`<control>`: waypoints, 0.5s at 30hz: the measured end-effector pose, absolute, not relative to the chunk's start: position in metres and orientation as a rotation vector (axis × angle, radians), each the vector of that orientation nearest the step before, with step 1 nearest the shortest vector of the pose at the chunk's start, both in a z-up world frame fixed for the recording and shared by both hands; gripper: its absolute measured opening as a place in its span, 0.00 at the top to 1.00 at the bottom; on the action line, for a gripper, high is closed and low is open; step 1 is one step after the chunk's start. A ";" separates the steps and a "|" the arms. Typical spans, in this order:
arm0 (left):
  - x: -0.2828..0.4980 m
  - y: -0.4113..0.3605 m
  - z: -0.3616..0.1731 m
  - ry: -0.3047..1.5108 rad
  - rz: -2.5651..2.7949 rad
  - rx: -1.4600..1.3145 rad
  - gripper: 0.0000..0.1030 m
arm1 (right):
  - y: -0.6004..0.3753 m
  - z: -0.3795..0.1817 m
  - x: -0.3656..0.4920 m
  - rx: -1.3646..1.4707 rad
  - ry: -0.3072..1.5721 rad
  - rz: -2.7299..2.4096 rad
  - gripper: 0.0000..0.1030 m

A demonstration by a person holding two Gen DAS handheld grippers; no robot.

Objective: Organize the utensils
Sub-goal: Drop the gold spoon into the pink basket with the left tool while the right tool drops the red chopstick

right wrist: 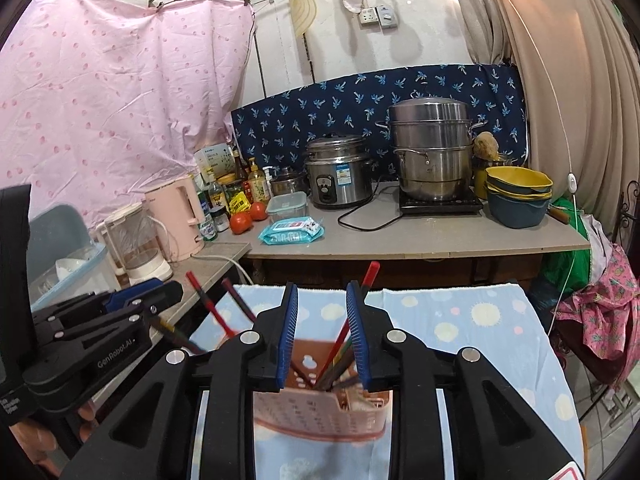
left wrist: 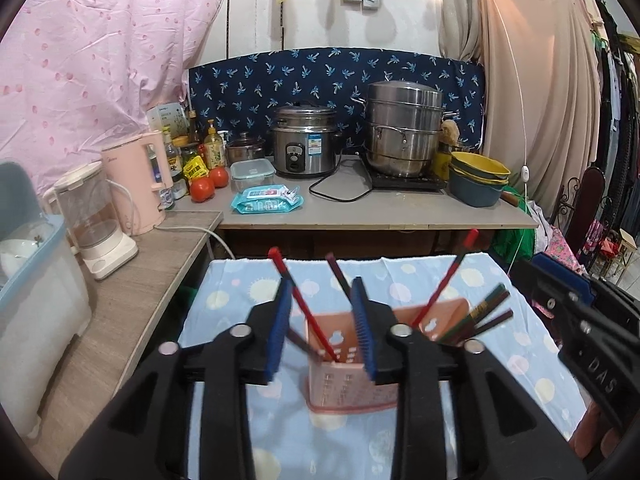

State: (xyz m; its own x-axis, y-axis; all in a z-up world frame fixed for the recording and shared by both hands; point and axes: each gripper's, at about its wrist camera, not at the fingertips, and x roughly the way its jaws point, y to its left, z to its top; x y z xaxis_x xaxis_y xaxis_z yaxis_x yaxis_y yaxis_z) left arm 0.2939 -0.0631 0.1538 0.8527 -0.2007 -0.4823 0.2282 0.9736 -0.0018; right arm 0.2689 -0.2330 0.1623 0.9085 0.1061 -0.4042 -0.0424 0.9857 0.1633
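A pink perforated utensil holder (left wrist: pixel 352 376) stands on the blue patterned cloth (left wrist: pixel 500 360). It also shows in the right wrist view (right wrist: pixel 320 408). Several chopsticks stand in it: a red one (left wrist: pixel 306 308) on its left side, another red one (left wrist: pixel 444 280) leaning right, and dark ones (left wrist: pixel 486 316) in the right part. My left gripper (left wrist: pixel 322 284) is open just above the holder, its jaws either side of the left red chopstick without gripping it. My right gripper (right wrist: pixel 322 288) is open above the holder, with a red chopstick (right wrist: pixel 370 274) showing behind its right finger.
Behind the cloth-covered table is a counter (left wrist: pixel 380 212) with a rice cooker (left wrist: pixel 304 142), a steel steamer pot (left wrist: pixel 404 128), stacked bowls (left wrist: pixel 478 178), a wipes pack (left wrist: pixel 266 199), tomatoes and bottles. A pink kettle (left wrist: pixel 138 180) and a dish box (left wrist: pixel 28 280) stand on the left shelf.
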 end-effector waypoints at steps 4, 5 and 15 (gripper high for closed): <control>0.275 -0.060 0.151 0.510 -0.220 0.053 0.65 | -0.227 0.154 0.247 0.141 0.444 0.077 0.72; 0.272 -0.059 0.150 0.516 -0.223 0.048 0.65 | -0.226 0.152 0.242 0.138 0.450 0.074 0.72; 0.230 -0.056 0.143 0.514 -0.226 0.042 0.49 | -0.227 0.126 0.196 0.176 0.517 0.047 0.64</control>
